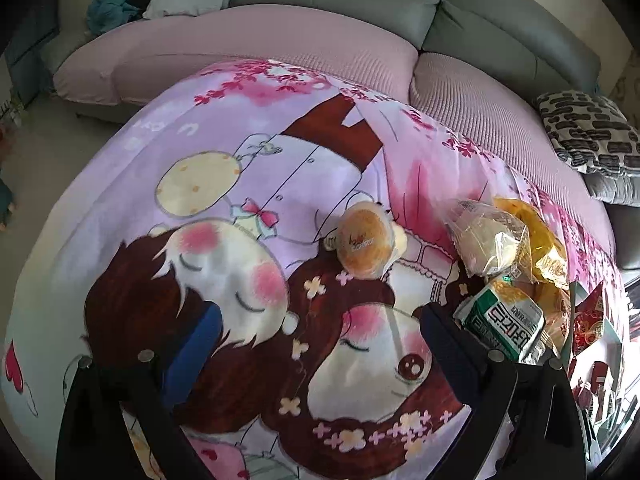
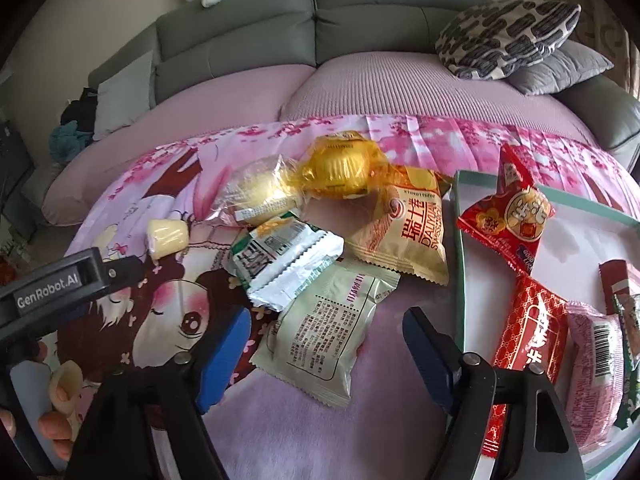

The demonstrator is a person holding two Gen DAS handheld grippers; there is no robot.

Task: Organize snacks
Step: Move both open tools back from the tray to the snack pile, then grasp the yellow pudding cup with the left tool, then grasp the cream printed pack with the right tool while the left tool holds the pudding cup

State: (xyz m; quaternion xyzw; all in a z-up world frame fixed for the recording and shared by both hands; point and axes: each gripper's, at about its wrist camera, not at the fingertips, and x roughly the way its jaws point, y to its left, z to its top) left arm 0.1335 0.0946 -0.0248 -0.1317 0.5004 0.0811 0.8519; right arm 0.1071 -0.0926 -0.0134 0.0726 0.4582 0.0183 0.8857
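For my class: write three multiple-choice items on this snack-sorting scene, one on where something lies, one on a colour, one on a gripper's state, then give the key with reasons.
1. Where does the red triangular packet lie?
A. on the sofa back
B. on the rim of the teal-edged tray, partly inside it
C. under the patterned cushion

2. What colour is the wrapper of the round snack at the far end of the pile?
A. golden yellow
B. blue
C. black

3. What is the state of the right gripper?
A. shut on a packet
B. open, holding nothing
C. out of view

Key: 1 B, the packet leans across the tray's edge with its body over the white floor of the tray. 2 A, its crinkled film shows golden yellow. 3 B, its blue-padded fingers stand wide apart on either side of the pale green packet, and no pad is seen touching it.
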